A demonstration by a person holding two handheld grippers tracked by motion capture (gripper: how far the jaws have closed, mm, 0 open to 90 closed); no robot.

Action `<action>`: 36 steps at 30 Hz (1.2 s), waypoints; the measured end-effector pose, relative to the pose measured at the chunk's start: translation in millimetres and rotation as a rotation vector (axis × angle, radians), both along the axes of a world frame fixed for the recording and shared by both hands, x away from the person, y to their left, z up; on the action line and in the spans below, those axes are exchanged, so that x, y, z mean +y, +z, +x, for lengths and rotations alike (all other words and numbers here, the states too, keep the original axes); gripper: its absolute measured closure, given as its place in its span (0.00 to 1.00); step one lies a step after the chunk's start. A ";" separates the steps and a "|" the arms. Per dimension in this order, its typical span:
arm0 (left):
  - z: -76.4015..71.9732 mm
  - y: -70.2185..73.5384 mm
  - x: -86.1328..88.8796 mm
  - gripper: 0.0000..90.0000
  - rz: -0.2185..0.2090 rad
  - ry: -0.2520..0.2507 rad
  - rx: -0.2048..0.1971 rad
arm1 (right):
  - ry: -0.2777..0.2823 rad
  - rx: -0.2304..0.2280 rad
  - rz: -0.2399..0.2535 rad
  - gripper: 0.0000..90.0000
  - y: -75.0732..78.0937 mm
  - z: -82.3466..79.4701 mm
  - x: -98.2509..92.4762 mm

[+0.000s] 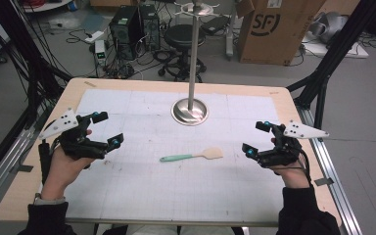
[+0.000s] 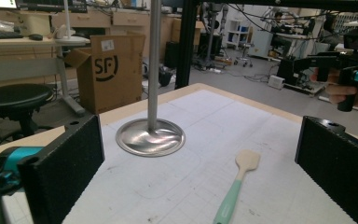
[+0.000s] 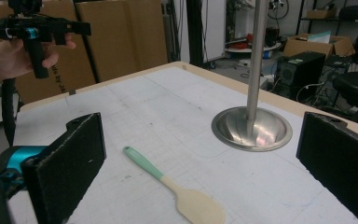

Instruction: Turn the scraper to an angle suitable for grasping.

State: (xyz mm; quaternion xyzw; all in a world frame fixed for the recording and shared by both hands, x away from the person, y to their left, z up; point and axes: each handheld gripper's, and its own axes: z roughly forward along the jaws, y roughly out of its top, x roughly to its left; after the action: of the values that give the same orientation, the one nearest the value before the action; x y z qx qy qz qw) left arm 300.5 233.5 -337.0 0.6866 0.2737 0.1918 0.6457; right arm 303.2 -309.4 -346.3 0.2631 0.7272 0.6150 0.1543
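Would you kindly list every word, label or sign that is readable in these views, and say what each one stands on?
"SF", inside a ring-shaped logo: printed in black on the side of the brown cardboard box on the floor beyond the table.
White sticker near the top of the cardboard box, seen in the left gripper view: too small to read.
Spatula, metal stand and table mat: no lettering visible.

The high view looks forward and down from above my side of the table [image 1: 142,196], with the metal stand [image 1: 190,111] at its far middle. The camera on my left gripper [image 1: 102,131] sits low and close, facing the stand [image 2: 150,137] from its left. The one on my right gripper [image 1: 257,138] faces the stand [image 3: 252,128] from its right. All three share the stand and the spatula [image 1: 192,156] before it.
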 end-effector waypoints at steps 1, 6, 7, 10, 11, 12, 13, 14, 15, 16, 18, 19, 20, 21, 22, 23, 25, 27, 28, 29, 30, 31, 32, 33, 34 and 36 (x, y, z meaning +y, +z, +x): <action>0.1 -0.2 -0.1 0.02 -0.001 0.001 0.003 | -0.001 0.004 -0.005 0.00 -1.5 1.3 0.7; 1.1 -3.4 -1.3 0.02 0.008 0.011 0.004 | -0.002 0.023 -0.013 0.00 -8.2 6.0 5.7; 1.5 -4.6 -2.1 0.02 0.012 0.010 0.010 | -0.002 0.029 -0.018 0.00 -9.3 6.8 7.3; 1.9 -7.3 -4.8 0.02 0.030 0.007 0.020 | 0.000 0.042 -0.041 0.00 -12.9 9.7 12.2; 1.7 -7.9 -5.7 0.02 0.037 0.008 0.021 | 0.001 0.045 -0.063 0.00 -14.7 11.4 15.0; 1.4 -8.4 -6.2 0.02 0.037 0.007 0.023 | 0.002 0.053 -0.078 0.01 -16.3 12.5 17.5; 0.9 -9.0 -6.6 0.02 0.040 0.003 0.023 | 0.009 0.058 -0.089 0.08 -18.0 14.2 19.3; 0.9 -9.0 -6.6 0.02 0.040 0.003 0.023 | 0.022 0.069 -0.095 0.15 -19.7 15.3 20.8; 0.3 -9.5 -6.7 0.02 0.040 0.004 0.025 | 0.035 0.078 -0.094 0.22 -21.7 16.6 22.2; 0.0 -9.8 -6.6 0.02 0.043 0.004 0.026 | 0.051 0.096 -0.087 0.28 -24.1 18.4 23.8; -1.0 -10.9 -6.2 0.02 0.043 0.006 0.028 | 0.056 0.132 -0.116 0.50 -28.2 21.9 27.8; -1.9 -12.0 -5.4 0.02 0.045 0.006 0.031 | 0.035 0.135 -0.145 0.53 -29.7 22.3 30.5; -2.7 -12.7 -5.1 0.02 0.045 0.010 0.032 | 0.043 0.150 -0.149 0.54 -31.9 24.7 32.5; -2.7 -12.7 -5.1 0.02 0.045 0.010 0.032 | 0.057 0.171 -0.143 0.62 -34.1 27.0 34.1; -3.1 -13.3 -4.5 0.02 0.048 0.010 0.033 | 0.059 0.177 -0.144 0.69 -35.3 27.8 35.5; -4.8 -14.6 -3.1 0.02 0.053 0.015 0.038 | 0.053 0.173 -0.160 0.74 -36.7 29.1 37.2; -6.5 -15.1 -1.6 0.02 0.052 0.020 0.040 | 0.046 0.168 -0.164 0.86 -39.8 32.3 40.9; -7.5 -15.2 -0.8 0.02 0.053 0.022 0.039 | 0.046 0.176 -0.154 0.94 -42.5 35.7 43.6; -9.6 -15.4 0.7 0.02 0.055 0.023 0.039 | 0.055 0.186 -0.152 0.97 -43.8 37.0 45.5; -9.6 -15.4 0.7 0.02 0.055 0.023 0.039 | 0.063 0.192 -0.157 0.99 -44.9 38.0 47.7; -10.7 -15.5 1.5 0.02 0.055 0.023 0.039 | 0.069 0.189 -0.164 0.99 -46.3 39.5 49.8; -12.5 -15.6 3.4 0.02 0.052 0.028 0.037 | 0.068 0.196 -0.169 0.99 -47.5 40.7 52.0; -12.5 -15.6 3.4 0.02 0.052 0.028 0.037 | 0.068 0.200 -0.169 0.99 -48.8 42.6 53.7; -13.3 -15.7 4.5 0.02 0.053 0.031 0.038 | 0.066 0.206 -0.167 0.99 -50.2 44.4 55.2; -14.0 -15.9 5.3 0.02 0.054 0.036 0.039 | 0.063 0.213 -0.168 0.99 -51.6 46.2 56.4; -15.5 -16.6 6.9 0.02 0.056 0.041 0.041 | 0.060 0.217 -0.166 0.99 -52.9 48.2 57.6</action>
State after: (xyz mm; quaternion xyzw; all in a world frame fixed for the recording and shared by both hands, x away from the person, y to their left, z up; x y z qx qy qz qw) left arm 284.9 240.4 -353.6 0.7026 0.2954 0.1983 0.6162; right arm 351.4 -251.8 -399.2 0.2924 0.7956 0.5248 0.0775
